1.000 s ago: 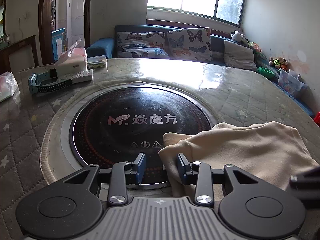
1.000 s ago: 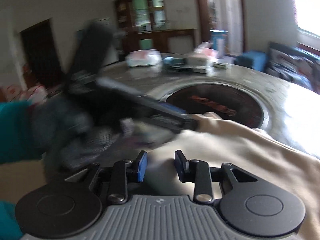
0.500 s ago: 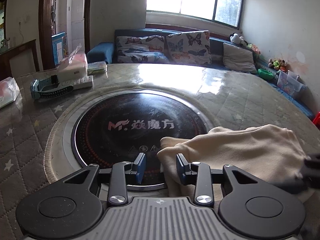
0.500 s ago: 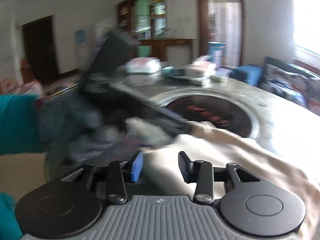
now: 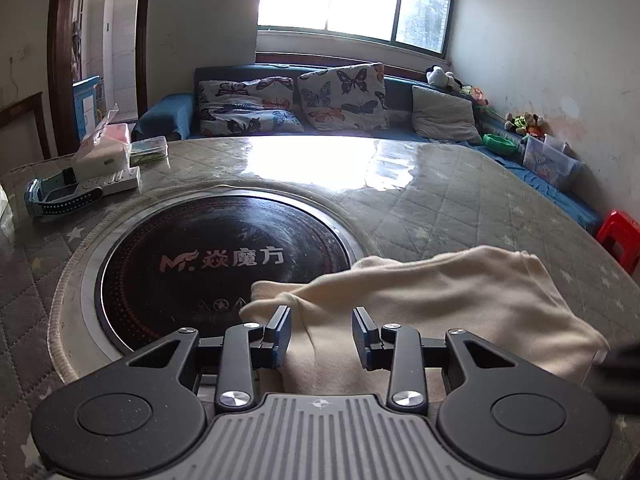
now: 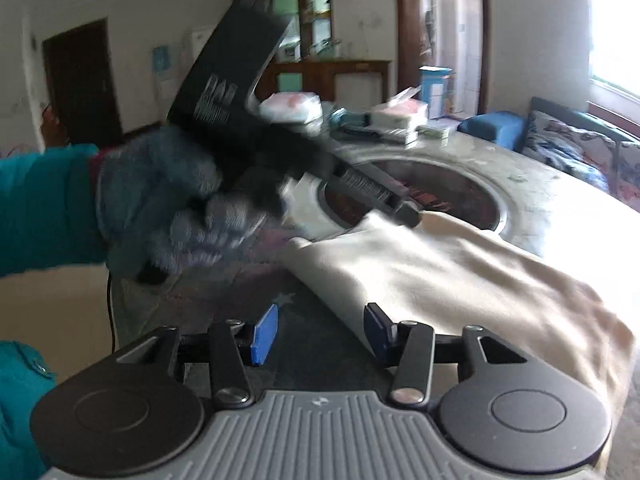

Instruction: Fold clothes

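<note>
Sunlight from the window glares across the round, quilt-covered table point(image 5: 460, 200), and I can see the dark cooktop disc point(image 5: 224, 256) set into its middle. On the near right part of that table lies the cream garment point(image 5: 460, 304), folded over, with one corner reaching onto the edge of the disc.

Through my left wrist camera, the left gripper point(image 5: 321, 334) sits low over the garment's near-left edge. Its jaws stand partly apart, and cream cloth fills the gap between them. I cannot tell whether the blue pads actually pinch the fabric or just straddle it; the cloth looks slack there.

Through my right wrist camera, the right gripper point(image 6: 320, 334) has its jaws opening. The gap between them shows mostly dark tabletop; the garment's point(image 6: 460, 268) near edge runs just inside the right-hand pad, close to it or touching, and nothing is clamped. From this side I also see the other gripper, blurred, held in a grey-gloved hand point(image 6: 168, 200) with a teal sleeve point(image 6: 44, 208) behind it, its tip down at the garment's far edge by the disc rim.

Off at the far left of the table rest a tissue pack point(image 5: 106, 152), a white remote point(image 5: 116, 180) and a blue watch point(image 5: 60, 198), well apart from the cloth.
</note>
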The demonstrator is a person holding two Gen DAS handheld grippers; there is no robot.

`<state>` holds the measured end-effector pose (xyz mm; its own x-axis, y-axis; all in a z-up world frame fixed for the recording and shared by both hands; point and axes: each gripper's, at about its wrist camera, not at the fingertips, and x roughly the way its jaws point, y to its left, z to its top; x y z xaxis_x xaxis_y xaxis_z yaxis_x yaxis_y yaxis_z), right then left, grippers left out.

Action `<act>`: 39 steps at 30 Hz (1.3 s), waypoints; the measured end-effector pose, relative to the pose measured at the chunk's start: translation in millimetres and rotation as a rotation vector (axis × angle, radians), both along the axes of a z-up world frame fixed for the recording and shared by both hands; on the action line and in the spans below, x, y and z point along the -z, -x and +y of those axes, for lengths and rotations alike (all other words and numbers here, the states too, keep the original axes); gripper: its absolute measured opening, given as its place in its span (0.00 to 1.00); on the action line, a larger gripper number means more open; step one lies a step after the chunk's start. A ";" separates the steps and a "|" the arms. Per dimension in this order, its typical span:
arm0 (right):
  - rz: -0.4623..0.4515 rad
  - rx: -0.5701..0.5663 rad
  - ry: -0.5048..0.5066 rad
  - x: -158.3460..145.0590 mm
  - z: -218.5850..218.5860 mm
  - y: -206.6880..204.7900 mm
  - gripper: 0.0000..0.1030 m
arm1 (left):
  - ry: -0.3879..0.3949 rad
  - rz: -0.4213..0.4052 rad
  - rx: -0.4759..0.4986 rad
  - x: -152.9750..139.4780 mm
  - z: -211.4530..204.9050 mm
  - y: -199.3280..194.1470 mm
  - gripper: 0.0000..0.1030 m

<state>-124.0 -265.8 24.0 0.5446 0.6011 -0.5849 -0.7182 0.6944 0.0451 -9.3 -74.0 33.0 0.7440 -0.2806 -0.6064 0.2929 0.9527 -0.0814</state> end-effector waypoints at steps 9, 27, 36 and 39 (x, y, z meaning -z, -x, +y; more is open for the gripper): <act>0.048 0.315 0.004 10.0 -68.7 1.6 0.47 | -0.068 -0.045 0.024 13.5 -5.7 22.6 0.36; 0.056 0.424 -0.048 -1.8 -105.7 -26.6 0.34 | -0.079 -0.046 0.026 7.6 -8.6 16.6 0.37; 0.055 0.471 -0.041 -1.1 -94.2 -94.1 0.29 | -0.060 -0.035 0.050 -0.9 -35.5 -17.7 0.36; 0.081 0.495 -0.027 7.4 -97.6 -106.4 0.24 | -0.044 -0.013 0.057 2.1 -46.4 -32.9 0.36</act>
<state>-17.6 -363.4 16.6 0.7219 0.2979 -0.6246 -0.2968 0.9487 0.1094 23.6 -120.3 30.9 0.7351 -0.2961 -0.6099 0.3479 0.9368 -0.0355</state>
